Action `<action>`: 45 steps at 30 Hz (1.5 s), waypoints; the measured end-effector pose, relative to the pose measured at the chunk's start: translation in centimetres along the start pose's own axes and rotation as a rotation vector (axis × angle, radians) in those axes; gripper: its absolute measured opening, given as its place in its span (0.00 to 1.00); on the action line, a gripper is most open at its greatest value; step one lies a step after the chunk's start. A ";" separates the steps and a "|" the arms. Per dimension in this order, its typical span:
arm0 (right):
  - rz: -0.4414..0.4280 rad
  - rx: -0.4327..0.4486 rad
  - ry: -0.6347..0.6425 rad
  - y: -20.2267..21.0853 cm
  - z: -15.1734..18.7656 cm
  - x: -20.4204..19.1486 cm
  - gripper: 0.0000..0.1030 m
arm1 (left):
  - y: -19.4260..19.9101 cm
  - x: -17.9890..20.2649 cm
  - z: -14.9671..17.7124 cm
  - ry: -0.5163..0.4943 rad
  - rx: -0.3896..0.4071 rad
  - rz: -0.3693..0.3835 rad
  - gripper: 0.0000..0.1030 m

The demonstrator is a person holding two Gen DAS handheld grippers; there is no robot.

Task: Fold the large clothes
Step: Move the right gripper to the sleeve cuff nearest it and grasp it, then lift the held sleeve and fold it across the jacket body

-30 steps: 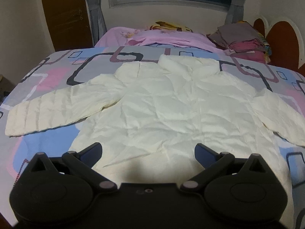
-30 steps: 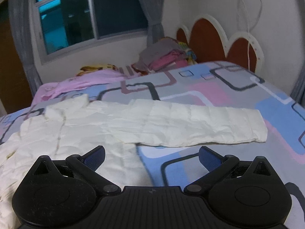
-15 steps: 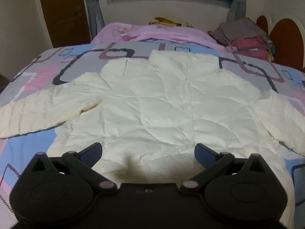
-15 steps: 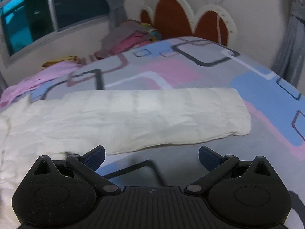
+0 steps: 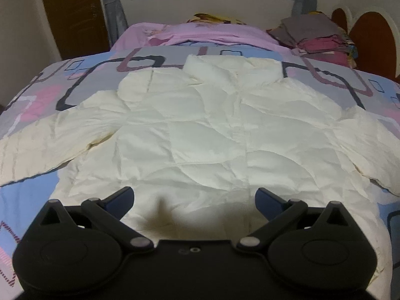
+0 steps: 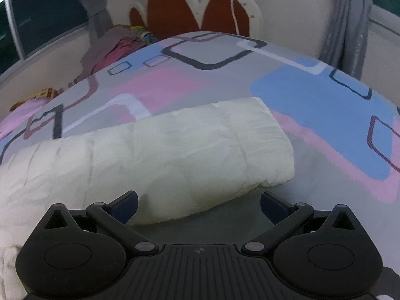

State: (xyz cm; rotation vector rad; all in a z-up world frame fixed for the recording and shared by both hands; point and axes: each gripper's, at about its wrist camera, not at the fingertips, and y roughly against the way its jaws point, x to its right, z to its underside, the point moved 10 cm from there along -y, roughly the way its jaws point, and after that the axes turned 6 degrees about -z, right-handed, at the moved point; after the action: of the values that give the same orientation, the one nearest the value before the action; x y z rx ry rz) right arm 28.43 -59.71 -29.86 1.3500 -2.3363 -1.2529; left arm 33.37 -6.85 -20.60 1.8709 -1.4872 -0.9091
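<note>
Cream quilted nylon covered the middle of the bed: a puffer jacket [image 5: 207, 130] lay flat and face up on the patterned bedspread [image 5: 32, 195], collar toward twelve o'clock, hem toward six, both sleeves spread out sideways. No fold showed in it yet.

The left gripper [image 5: 194, 195] hovered over the hem with its jaws wide apart and nothing between them. The right gripper [image 6: 199, 201] was equally spread and empty, low over the jacket's right sleeve [image 6: 175, 150], whose cuff end lay at about two o'clock from the gripper, with the near edge of the sleeve just ahead of the left fingertip [image 6: 127, 201].

The step in hand looked like taking that sleeve to carry it across the body. To do it well, the right gripper would probably best bite near the cuff, pinching both layers of the padded tube at the edge, since slick shell fabric over down tends to slip out of a shallow pinch. A lift just clear of the bedspread, then a sweep toward nine o'clock, should lay the sleeve straight across the chest. The left gripper could usefully press the hem or shoulder so that the light jacket did not slide along.

A stack of folded clothes [image 5: 315, 35] sat well apart near the headboard [image 6: 200, 10].
</note>
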 end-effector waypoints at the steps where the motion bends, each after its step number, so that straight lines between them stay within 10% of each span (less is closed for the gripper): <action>1: 0.006 0.003 -0.012 -0.3 -0.1 0.3 1.00 | 0.0 0.1 0.0 -0.003 0.000 0.005 1.00; 9: 0.023 0.028 -0.069 -1.3 -0.7 1.7 0.99 | -0.4 0.5 0.6 -0.035 -0.031 0.026 1.00; 12: 0.027 0.043 -0.085 -1.5 -1.1 2.0 0.74 | -0.8 0.0 1.0 -0.002 -0.074 0.034 1.00; 16: -0.004 0.052 -0.116 -1.6 -1.5 2.3 0.73 | -0.8 -0.4 1.0 -0.002 -0.066 0.023 1.00; 24: -0.049 0.073 -0.135 -1.3 -2.2 1.9 0.15 | -0.2 -1.0 0.1 0.014 0.002 0.028 1.00; 34: -0.125 0.198 0.006 2.5 -4.9 -3.8 0.09 | -0.7 -3.3 1.0 0.063 -0.081 0.028 1.00; 45: -0.372 0.284 0.302 8.0 -3.1 -22.2 0.09 | -0.7 -8.5 0.6 0.121 -0.049 0.042 1.00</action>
State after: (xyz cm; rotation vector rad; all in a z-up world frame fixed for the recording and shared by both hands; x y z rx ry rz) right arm 37.76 -42.35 -16.52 1.9797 -2.1720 -0.7327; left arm 32.06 1.58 -20.17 1.8193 -1.4141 -0.7917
